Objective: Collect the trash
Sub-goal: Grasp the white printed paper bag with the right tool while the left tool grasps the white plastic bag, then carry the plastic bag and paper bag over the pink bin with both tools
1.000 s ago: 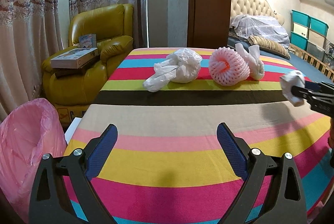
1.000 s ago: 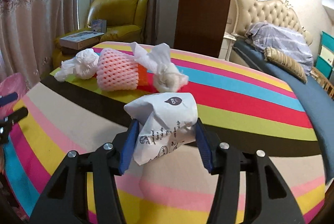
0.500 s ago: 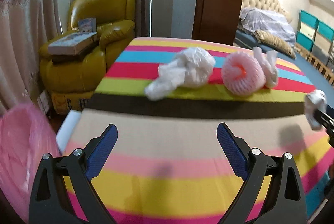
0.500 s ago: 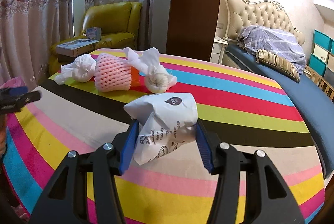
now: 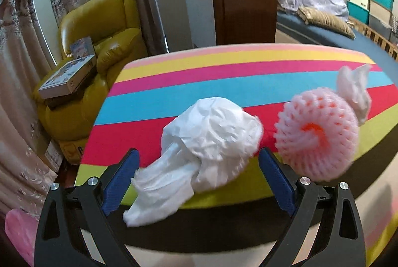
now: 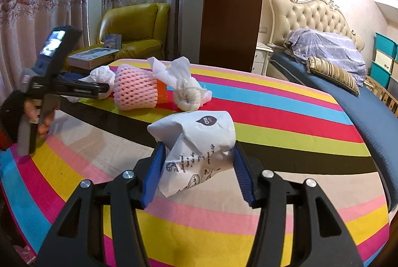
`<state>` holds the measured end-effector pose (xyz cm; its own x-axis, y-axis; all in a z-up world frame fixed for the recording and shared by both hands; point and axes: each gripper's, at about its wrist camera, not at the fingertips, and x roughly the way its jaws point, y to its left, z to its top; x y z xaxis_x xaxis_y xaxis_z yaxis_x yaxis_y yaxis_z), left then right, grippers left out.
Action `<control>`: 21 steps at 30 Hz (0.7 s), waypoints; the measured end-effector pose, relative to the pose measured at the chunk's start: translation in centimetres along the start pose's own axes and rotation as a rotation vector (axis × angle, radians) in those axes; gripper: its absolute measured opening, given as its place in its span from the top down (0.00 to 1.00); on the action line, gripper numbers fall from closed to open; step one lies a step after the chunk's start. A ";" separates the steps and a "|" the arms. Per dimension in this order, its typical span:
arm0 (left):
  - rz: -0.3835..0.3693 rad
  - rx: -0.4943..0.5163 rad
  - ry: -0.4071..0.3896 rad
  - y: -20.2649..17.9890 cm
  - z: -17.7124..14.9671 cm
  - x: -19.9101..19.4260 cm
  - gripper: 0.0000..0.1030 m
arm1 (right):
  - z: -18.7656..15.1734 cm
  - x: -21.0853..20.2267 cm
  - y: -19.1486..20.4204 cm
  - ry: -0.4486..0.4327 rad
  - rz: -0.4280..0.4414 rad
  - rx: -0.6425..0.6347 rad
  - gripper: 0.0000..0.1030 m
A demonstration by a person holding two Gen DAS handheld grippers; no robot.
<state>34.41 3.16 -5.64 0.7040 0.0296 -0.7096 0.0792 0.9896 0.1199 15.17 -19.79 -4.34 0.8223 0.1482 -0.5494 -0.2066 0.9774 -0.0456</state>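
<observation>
A crumpled white plastic bag (image 5: 211, 135) lies on the striped tabletop (image 5: 223, 90). My left gripper (image 5: 197, 152) stands open, one blue pad on each side of the bag, neither pressing it. From the right wrist view the left gripper (image 6: 103, 89) reaches in from the left, in a hand, with the plastic bag (image 6: 100, 73) at its tips. To the right of the bag lie a pink foam net (image 5: 316, 137) over something orange and a twisted white tissue wad (image 5: 353, 90). My right gripper (image 6: 199, 146) is shut on a printed white paper bag (image 6: 204, 132), held above the tabletop.
A pink trash bag (image 5: 17, 229) shows at the lower left edge beside the table. A yellow armchair (image 5: 99, 43) with boxes stands behind the left corner. A bed (image 6: 360, 105) runs along the right side, and a brown door panel (image 6: 231, 5) stands behind the table.
My left gripper has moved forward across the stripes to the white plastic bag, which now sits between its open fingers. The right gripper holds the paper bag almost unmoved.
</observation>
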 end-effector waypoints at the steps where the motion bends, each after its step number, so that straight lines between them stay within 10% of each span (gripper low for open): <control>1: -0.004 -0.008 0.004 0.0 0.0 0.3 0.30 | 0.0 0.0 0.0 0.001 0.001 0.000 0.49; 4: -0.017 -0.032 0.004 0.1 -0.4 0.1 0.59 | -0.1 -0.2 0.0 -0.005 0.006 0.000 0.49; 21: -0.057 -0.052 -0.215 -1.3 -11.8 -14.4 0.62 | -0.4 -0.7 1.7 0.007 0.047 -0.039 0.49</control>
<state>15.81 3.16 -3.78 0.8339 -0.0520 -0.5495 0.0908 0.9949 0.0437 14.01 -18.32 -4.37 0.8071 0.1929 -0.5580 -0.2660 0.9626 -0.0519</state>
